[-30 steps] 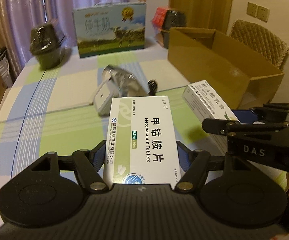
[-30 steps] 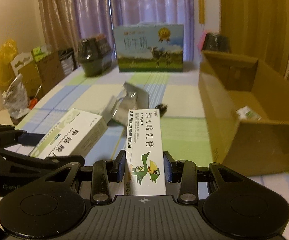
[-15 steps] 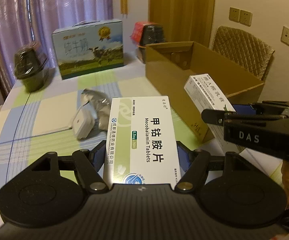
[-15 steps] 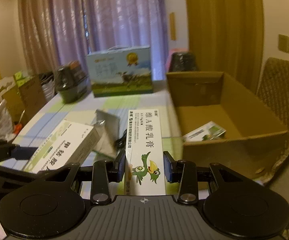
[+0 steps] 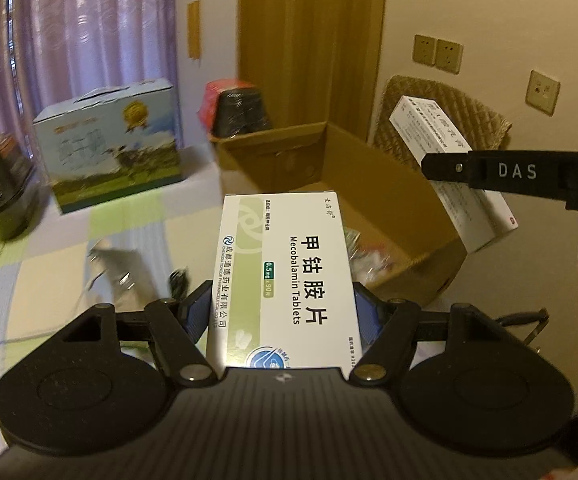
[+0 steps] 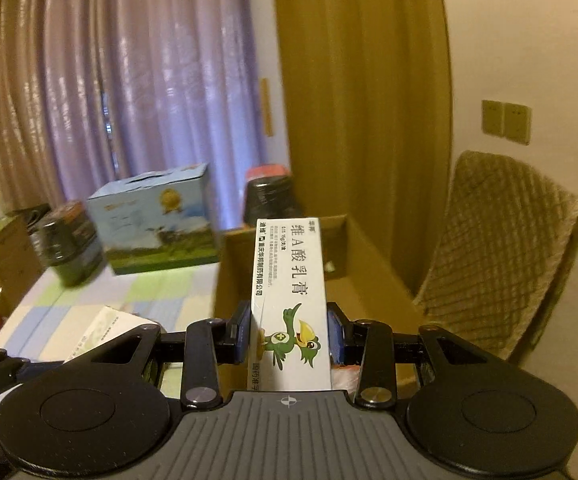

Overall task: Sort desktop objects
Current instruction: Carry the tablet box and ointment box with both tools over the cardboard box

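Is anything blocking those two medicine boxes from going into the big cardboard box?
Nothing visible does. The cardboard box is open on top. The Mecobalamin box in the left hand-held gripper and the ointment box in the right hand-held gripper sit at its near edge.

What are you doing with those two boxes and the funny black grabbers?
A person is tidying the table with a pair of tongs in each hand. The left tongs are shut on the Mecobalamin tablet box. The right tongs are shut on the narrow box with the green bird. Both are held up by the open cardboard box, which already has a few things in it.
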Demonstrator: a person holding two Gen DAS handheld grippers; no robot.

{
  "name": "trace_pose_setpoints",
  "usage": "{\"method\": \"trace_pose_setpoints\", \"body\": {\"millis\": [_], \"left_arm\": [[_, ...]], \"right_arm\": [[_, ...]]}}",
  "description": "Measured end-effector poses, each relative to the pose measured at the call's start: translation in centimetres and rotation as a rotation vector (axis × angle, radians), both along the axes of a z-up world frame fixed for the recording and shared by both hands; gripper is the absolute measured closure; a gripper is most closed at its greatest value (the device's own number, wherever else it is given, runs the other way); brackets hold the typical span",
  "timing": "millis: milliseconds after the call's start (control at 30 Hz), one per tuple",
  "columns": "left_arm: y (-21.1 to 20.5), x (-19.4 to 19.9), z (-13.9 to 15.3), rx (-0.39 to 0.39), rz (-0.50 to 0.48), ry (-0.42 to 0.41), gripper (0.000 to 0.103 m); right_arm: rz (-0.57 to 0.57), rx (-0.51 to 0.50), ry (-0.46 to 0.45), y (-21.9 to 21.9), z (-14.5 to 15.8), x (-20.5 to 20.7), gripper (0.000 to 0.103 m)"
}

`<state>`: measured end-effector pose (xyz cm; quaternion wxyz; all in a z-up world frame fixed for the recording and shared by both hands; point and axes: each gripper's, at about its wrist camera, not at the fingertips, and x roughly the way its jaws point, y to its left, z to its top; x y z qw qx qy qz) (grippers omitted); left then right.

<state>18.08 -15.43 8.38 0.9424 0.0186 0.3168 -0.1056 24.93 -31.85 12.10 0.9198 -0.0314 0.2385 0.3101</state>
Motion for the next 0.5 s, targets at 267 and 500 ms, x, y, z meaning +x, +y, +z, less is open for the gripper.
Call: {"method": "trace_pose_setpoints", "body": {"millis": [267,500], "left_arm": [[-3.4,5.5,-0.1,-0.032,-0.046,0.004,0.036],[-5.1,8.5,-1.3,-0.035,-0.079,0.012,0.036]], "right_arm": [[-0.024,-0.036,0.034,-1.1,-1.1,4.5,0.068],[-0.048,-0.035,0.073,-2.1,-2.5,7.2,0.068]]}}
